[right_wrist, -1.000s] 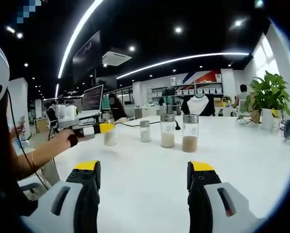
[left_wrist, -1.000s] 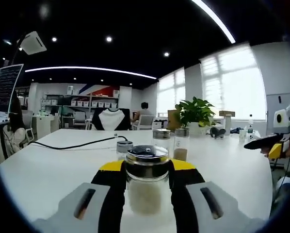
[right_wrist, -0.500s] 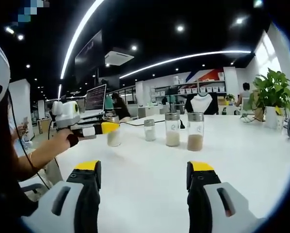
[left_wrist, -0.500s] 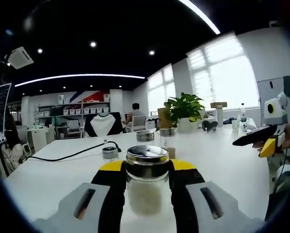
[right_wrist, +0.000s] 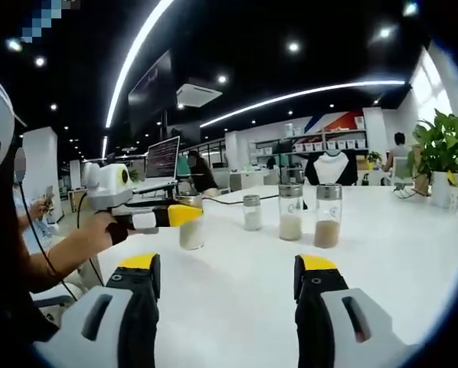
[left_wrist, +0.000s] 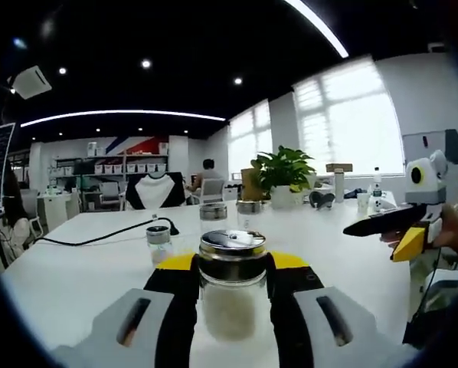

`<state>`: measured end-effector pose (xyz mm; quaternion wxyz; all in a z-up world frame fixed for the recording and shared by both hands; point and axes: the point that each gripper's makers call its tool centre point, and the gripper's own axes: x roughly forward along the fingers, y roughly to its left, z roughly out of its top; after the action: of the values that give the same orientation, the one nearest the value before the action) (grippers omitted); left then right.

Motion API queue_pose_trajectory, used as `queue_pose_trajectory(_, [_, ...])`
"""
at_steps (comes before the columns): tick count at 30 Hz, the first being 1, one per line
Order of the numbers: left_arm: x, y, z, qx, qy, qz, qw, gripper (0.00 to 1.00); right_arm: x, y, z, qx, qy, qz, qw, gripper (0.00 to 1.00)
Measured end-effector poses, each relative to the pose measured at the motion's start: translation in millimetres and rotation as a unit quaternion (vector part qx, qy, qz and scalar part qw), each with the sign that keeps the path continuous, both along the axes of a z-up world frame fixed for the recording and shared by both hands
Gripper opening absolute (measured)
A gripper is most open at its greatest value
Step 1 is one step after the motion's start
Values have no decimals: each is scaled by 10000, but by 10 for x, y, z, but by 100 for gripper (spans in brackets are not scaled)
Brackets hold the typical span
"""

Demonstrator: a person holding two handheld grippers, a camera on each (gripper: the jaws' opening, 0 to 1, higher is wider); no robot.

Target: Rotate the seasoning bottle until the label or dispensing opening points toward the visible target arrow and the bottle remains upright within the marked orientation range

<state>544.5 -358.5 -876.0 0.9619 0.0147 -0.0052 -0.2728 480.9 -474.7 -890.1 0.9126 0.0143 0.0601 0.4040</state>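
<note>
A clear seasoning bottle point(left_wrist: 230, 295) with a metal lid and pale grains stands upright between my left gripper's point(left_wrist: 230, 264) yellow-tipped jaws, which are shut on it. The same bottle point(right_wrist: 191, 230) appears in the right gripper view at left, held over the white table point(right_wrist: 237, 299) by the left gripper point(right_wrist: 175, 216) in a person's hand. My right gripper point(right_wrist: 225, 270) is open over bare table with nothing between its jaws. It enters the left gripper view at the right point(left_wrist: 401, 230).
On the table stand a small shaker point(right_wrist: 252, 212), a bottle of pale grains point(right_wrist: 290, 211) and a bottle of brown powder point(right_wrist: 328, 215). A black cable point(left_wrist: 99, 234) crosses the far side. A potted plant point(left_wrist: 282, 175) stands beyond, with office desks and shelves behind.
My left gripper has swung with the bottle still held; in the right gripper view it has come rightward and closer. The right gripper stays open.
</note>
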Motion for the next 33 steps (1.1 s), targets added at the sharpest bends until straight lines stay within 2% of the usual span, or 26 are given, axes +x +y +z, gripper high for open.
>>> queue_pose_trajectory(5, [-53,-77,16,-67,-5,-117,9999,36,-13,80,5,31,-7,100,9999,71])
queue_pose_trajectory(17, [-144,-280,12,-30,40,-413,9991,36,-47,104,-61,-57,63,177,9998,70])
queue_pose_trajectory(33, [-248,-630,55,-51,12,-1045,9945,36,-80,124,-148,-211,171,268,9993,70])
